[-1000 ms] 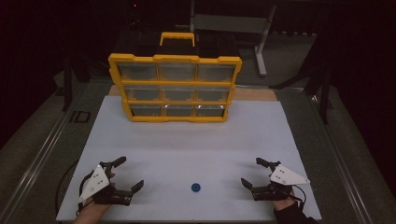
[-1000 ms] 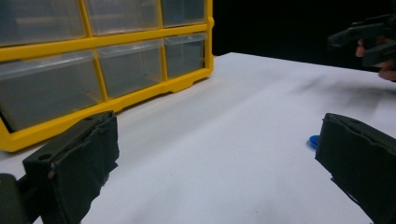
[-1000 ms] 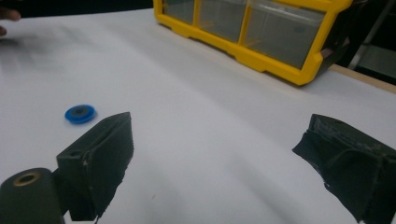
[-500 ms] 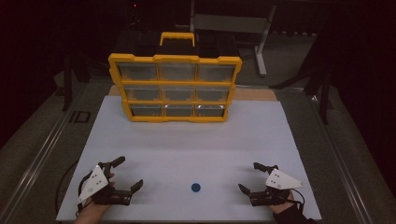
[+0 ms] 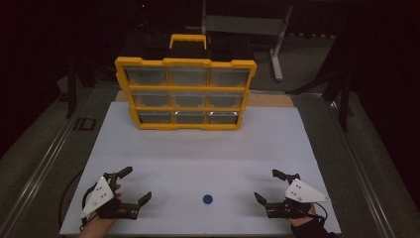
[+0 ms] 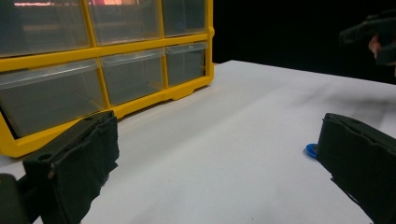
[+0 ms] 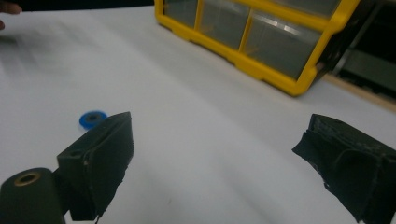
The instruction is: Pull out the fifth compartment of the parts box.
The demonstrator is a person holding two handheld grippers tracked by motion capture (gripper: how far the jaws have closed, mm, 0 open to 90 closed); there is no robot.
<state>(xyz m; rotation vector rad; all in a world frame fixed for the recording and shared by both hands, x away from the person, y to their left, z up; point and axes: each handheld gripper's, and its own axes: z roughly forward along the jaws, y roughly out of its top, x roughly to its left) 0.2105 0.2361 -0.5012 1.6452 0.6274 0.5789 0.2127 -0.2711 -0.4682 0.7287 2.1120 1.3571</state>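
A small blue ring (image 5: 208, 199) lies on the white table top near its front edge, between my two grippers. My left gripper (image 5: 136, 186) rests at the front left, open and holding nothing; the blue ring (image 6: 311, 150) peeks out beside its right jaw. At the front right, my right gripper (image 5: 271, 186) stands open, nothing between its jaws, with the blue ring (image 7: 93, 118) just beyond its left jaw. A yellow drawer cabinet (image 5: 185, 94) with clear drawers stands at the back of the table; all its drawers look closed.
The white board (image 5: 198, 148) covers most of the table, with dark metal rails (image 5: 44, 163) along the sides. A grey stand (image 5: 277, 44) stands behind the cabinet. The yellow cabinet (image 6: 102, 79) (image 7: 261, 42) lies ahead of both grippers.
My right gripper has drawn back toward the front edge of the table and a little lower in view. The left gripper and the blue ring stay where they were.
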